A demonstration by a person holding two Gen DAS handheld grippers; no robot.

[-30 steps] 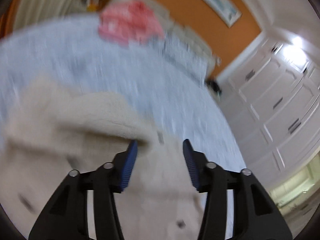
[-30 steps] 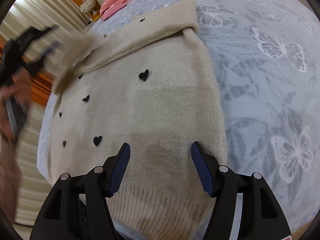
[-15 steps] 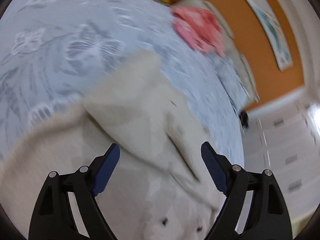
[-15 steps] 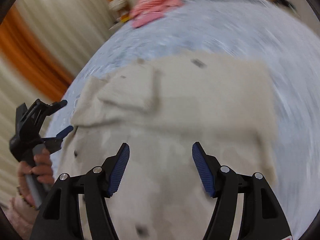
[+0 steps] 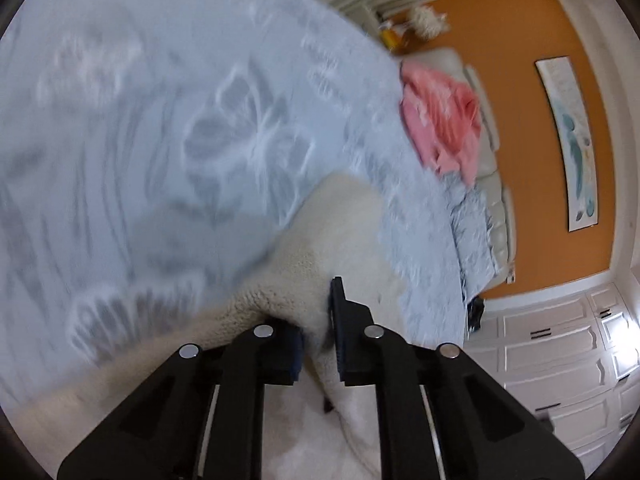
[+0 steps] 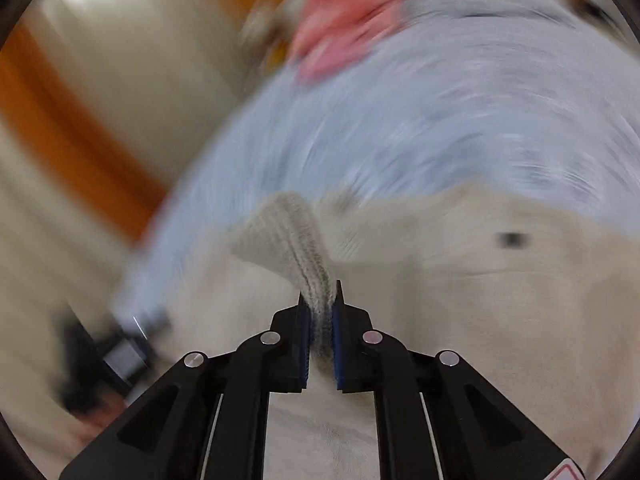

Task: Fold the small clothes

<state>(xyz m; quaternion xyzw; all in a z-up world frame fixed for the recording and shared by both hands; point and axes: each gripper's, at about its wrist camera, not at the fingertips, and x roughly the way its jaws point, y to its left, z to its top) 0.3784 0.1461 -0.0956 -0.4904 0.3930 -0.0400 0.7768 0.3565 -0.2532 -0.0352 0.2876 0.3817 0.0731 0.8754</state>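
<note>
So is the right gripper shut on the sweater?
Shut: the right gripper, jaws just closed, pinches a ribbed edge of the cream sweater between its pads.

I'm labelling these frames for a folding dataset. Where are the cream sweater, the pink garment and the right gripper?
cream sweater [image 6: 500, 304]: right wrist view, on its flat knit body.
pink garment [image 5: 440, 120]: left wrist view, middle of the crumpled heap.
right gripper [image 6: 320, 312]: right wrist view, between its fingertips, shut on the sweater's ribbed edge.

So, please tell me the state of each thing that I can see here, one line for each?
Cream sweater: lying on the bed, pinched at two places.
Left gripper: shut on the sweater.
Right gripper: shut on the sweater's ribbed edge.
Pink garment: crumpled, unfolded, farther up the bed.
</note>
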